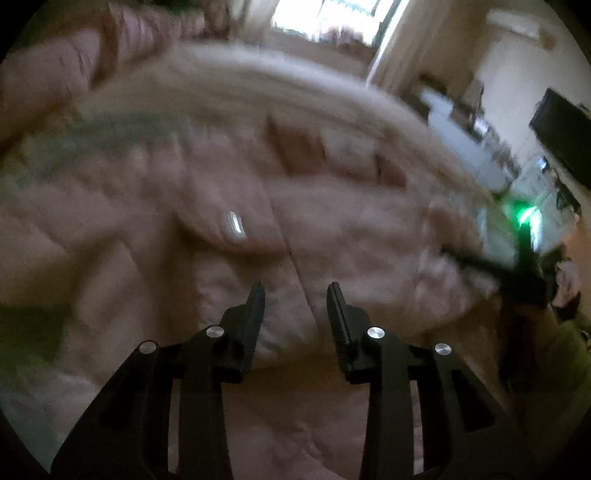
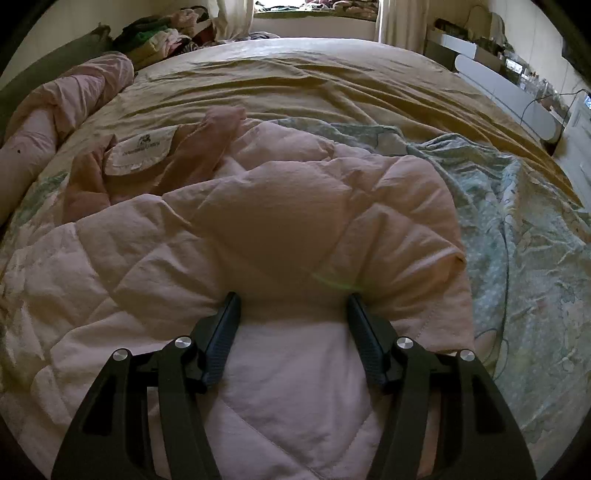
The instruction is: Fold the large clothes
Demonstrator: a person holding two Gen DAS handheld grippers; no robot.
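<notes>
Pink quilted jacket point(image 2: 295, 229) lies btwn open right tongs point(image 2: 293, 295).

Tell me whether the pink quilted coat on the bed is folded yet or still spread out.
Partly folded, it seems: the coat is doubled over itself in a rumpled hump on the bed, its white label showing. No neat bundle yet.

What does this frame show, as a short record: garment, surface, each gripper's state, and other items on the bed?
garment: pink quilted jacket, spread on the bed, white label showing
surface: bed with tan sheet and pale green patterned cover
left gripper: jaws apart above the jacket, nothing between them; view blurred
right gripper: jaws wide, a puffy fold of the jacket between them; grip unclear
other: rolled pink bedding, clothes pile
</notes>
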